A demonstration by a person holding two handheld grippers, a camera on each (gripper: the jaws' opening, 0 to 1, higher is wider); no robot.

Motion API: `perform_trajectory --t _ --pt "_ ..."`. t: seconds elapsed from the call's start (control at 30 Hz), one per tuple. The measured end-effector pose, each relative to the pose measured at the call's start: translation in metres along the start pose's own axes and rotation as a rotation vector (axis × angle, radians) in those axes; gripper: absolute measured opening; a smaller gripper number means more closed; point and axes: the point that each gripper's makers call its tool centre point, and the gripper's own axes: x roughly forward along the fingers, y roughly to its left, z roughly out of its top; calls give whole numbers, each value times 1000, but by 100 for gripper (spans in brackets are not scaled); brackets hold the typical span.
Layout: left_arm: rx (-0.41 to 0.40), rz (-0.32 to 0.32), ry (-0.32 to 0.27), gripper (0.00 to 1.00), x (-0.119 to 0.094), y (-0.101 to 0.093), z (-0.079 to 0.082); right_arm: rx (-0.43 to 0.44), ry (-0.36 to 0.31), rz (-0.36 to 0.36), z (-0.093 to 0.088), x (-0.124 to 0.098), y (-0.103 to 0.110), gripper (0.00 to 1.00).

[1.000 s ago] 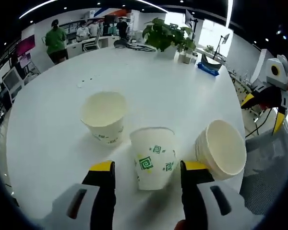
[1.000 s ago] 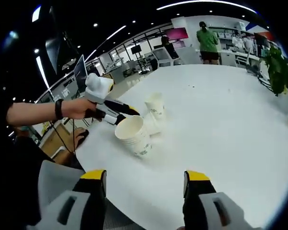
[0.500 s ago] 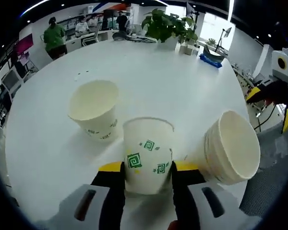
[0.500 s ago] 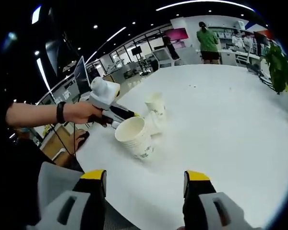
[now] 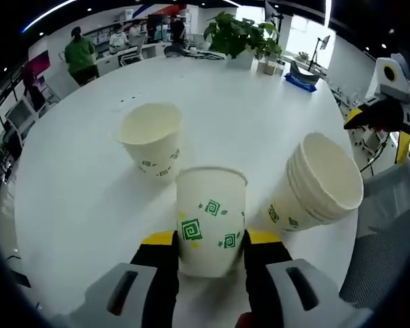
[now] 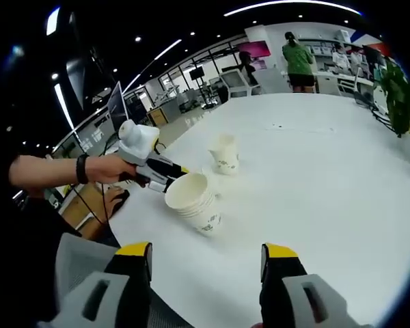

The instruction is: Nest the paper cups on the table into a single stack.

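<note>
left gripper (image 5: pixel 210 239): clamped on a green-patterned cup (image 5: pixel 211 220)
right gripper (image 6: pixel 205 263): spread wide, nothing in it
stack of cups (image 5: pixel 316 188): tilted, right of left gripper
lone cup (image 5: pixel 152 139): beyond, left, on the table (image 5: pixel 246 109)

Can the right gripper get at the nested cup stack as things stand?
Probably yes. The right gripper is open, and bare table lies between it and the nested cup stack. The left gripper, shut on a single cup, sits on the stack's far side, out of the way.
</note>
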Motion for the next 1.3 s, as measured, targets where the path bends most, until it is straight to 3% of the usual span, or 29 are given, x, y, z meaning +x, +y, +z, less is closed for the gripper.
perform_trajectory --t 0.37,0.63,1.07,1.3 --pt "-25 30 -77 36 -34 14 -14 -32 -10 65 26 17 21 59" --pt "-11 38 -123 36 -58 9 -18 -72 1 114 41 39 36 58" --pt "5 45 -164 36 -77 6 -19 -110 9 168 67 61 52 58" --pt "61 34 -181 36 -83 -5 -8 -129 14 189 79 69 61 57"
